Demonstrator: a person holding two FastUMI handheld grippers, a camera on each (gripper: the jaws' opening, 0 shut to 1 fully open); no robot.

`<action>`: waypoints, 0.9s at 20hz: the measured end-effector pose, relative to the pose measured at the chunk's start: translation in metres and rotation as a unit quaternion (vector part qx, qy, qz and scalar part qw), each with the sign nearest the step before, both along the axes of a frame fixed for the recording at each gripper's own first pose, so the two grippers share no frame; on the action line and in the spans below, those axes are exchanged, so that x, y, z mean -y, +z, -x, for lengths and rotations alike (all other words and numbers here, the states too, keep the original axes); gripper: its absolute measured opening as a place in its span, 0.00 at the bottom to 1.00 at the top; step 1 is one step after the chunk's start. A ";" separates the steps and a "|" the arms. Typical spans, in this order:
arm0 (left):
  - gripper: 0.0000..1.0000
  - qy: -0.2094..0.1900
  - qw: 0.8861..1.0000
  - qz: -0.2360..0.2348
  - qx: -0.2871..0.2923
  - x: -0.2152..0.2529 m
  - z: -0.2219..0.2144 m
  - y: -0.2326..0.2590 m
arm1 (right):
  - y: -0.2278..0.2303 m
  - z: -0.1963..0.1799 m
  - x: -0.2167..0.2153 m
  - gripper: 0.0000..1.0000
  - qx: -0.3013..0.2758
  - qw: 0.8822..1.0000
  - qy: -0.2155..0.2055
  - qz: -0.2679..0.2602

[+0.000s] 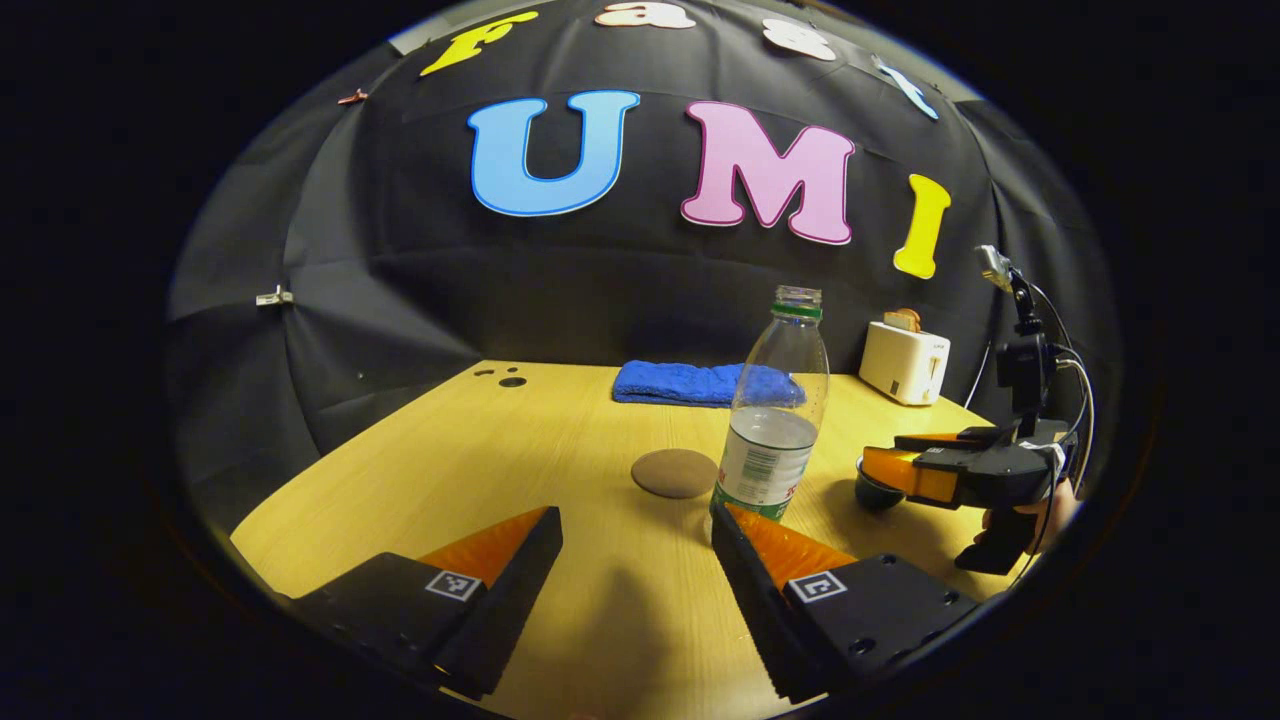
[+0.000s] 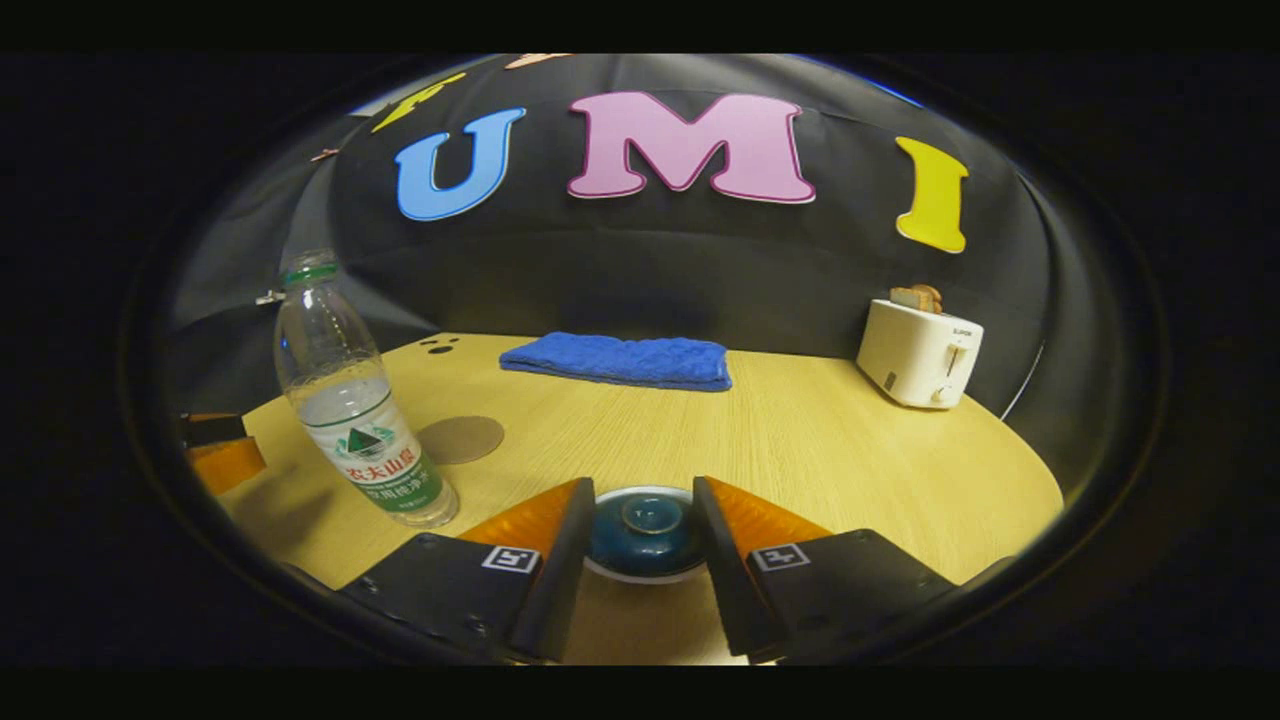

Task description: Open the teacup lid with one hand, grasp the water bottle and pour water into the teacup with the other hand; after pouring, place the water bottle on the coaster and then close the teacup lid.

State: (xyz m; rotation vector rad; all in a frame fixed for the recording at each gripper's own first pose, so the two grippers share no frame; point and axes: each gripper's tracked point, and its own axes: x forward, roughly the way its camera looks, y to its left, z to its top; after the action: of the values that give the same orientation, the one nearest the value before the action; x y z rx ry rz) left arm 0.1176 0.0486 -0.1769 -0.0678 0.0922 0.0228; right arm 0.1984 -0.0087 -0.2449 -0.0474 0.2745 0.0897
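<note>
In the left gripper view, the left gripper hangs low over the wooden table with its fingers spread wide and nothing between them. Just past it lies the round brown coaster, bare. Immediately right of the coaster stands the uncapped water bottle, upright and roughly half full, its base close to the left gripper's right fingertip; whether they touch is hard to judge. Behind it a folded blue towel lies near the back edge. Further right, the right gripper, held by a hand, reaches over the dark teacup, with a white toaster behind.

In the right gripper view, its own fingers stand partly open on either side of the blue teacup lid, which sits on the cup; contact with the lid looks close but uncertain.
</note>
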 end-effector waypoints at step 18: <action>0.95 -0.070 0.997 0.001 0.029 0.055 -0.023 0.021 | 0.018 -0.004 0.009 0.24 0.003 1.000 0.014 -0.019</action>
State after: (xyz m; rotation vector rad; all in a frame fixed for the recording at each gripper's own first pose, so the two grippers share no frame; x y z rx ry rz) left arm 0.1406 -0.0065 -0.1560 -0.0631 0.0384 -0.1189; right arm 0.2021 -0.0181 -0.2270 -0.0145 0.2658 0.1221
